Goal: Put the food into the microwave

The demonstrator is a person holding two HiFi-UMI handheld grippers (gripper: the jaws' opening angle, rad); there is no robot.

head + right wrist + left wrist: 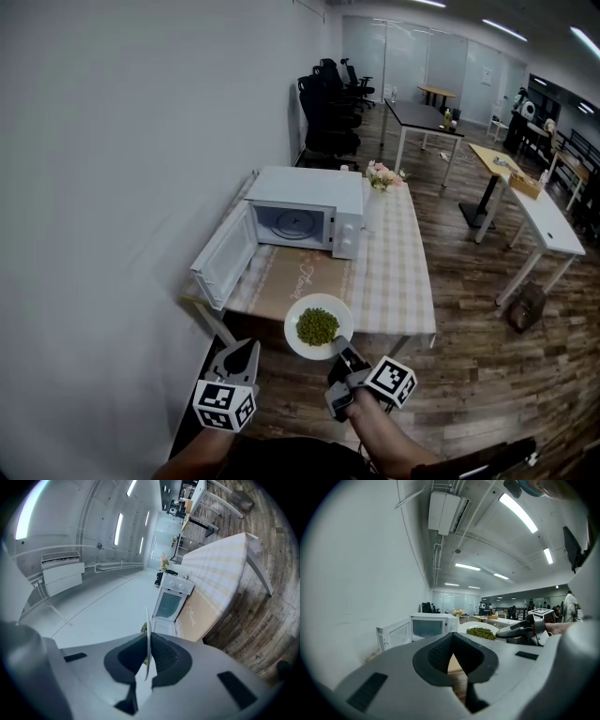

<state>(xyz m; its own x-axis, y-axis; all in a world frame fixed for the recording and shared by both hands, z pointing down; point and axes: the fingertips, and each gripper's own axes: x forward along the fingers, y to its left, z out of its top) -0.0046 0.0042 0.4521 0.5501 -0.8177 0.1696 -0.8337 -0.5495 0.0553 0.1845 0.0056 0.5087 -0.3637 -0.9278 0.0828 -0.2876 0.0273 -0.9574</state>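
Food (318,325) lies on a level plate (292,330), rim pinched by the right gripper (344,353), facing the open microwave (305,217). Left gripper (244,349) closed, empty.

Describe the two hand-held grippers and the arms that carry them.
The left hand-held gripper and the right hand-held gripper look alike. Each has a smooth light-grey shell that tapers to two jaws lined with dark ribbed pads, with small dark rectangular insets on the shell. Each carries a white cube printed with black square markers. The forearms are bare, with no sleeves showing.

Microwave (309,217) on table (398,281) against wall (112,187), flowers (382,175) behind it; plate (298,315) before table's near edge
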